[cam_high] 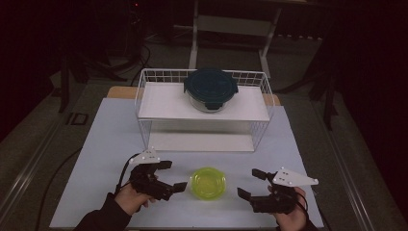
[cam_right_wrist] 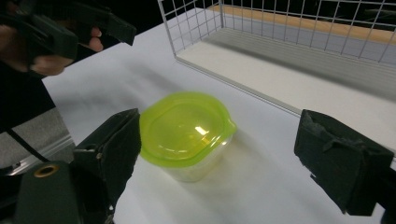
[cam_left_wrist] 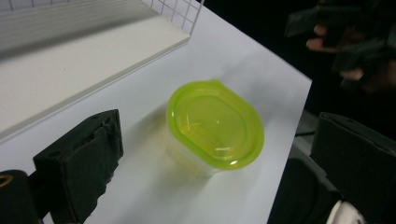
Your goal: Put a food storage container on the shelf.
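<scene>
Two tongs flank green-lidded tub; no readable label visible.

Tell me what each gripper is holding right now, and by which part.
Nothing is held. The left gripper and right gripper both stand open on either side of the green-lidded container, clear of it.

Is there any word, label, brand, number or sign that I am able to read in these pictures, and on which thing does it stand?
None: no readable text on the green-lidded container, the dark-lidded container, the wire shelf or the tongs.
</scene>
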Tool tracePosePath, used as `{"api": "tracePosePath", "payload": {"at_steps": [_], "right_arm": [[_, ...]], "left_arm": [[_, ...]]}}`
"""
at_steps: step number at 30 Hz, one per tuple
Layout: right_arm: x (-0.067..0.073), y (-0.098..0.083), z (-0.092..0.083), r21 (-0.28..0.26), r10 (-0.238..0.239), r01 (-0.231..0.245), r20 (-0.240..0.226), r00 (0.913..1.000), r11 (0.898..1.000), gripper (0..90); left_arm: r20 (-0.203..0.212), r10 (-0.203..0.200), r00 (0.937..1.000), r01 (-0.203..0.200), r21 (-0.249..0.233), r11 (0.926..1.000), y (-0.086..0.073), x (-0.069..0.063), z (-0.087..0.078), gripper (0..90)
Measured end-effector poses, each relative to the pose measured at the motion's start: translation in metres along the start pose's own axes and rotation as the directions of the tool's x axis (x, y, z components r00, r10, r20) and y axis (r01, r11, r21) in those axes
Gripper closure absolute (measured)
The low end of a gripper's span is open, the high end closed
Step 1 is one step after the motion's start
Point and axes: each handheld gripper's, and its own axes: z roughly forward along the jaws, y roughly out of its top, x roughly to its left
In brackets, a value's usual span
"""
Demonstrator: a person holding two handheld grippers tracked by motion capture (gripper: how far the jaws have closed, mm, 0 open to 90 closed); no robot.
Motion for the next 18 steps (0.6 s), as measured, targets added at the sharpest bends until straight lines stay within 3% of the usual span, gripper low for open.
{"api": "tracePosePath", "payload": {"at_steps": [4, 10, 14, 16, 18], "right_arm": [[-0.003, 0.003, 0.012, 0.026, -0.016, 0.016, 0.012, 0.9998, 1.0, 14.8], [-0.006, 0.004, 0.03, 0.062, -0.006, 0.006, 0.001, 1.0, 0.998, 14.9], [-0.009, 0.003, 0.042, 0.118, 0.084, -0.082, -0.011, 0.9964, 0.99, 14.2], [-0.01, 0.003, 0.048, 0.136, 0.12, -0.119, -0.002, 0.9928, 0.984, 12.8], [-0.014, 0.001, 0.054, 0.149, 0.194, -0.192, 0.001, 0.9809, 0.97, 11.2]], "left_arm": [[0.055, -0.058, 0.9968, 0.059, -0.026, 0.9979, 0.002, 0.003, 0.005, 2.2], [0.044, -0.082, 0.9957, 0.081, 0.018, 0.9965, 0.003, 0.006, 0.018, 2.3], [0.026, -0.076, 0.9968, 0.075, 0.045, 0.9962, 0.0, 0.008, 0.03, 3.8], [0.022, -0.093, 0.9954, 0.092, 0.061, 0.9939, -0.002, 0.01, 0.035, 4.6], [0.026, -0.11, 0.9936, 0.108, 0.083, 0.9907, -0.004, 0.012, 0.041, 4.8]]}}
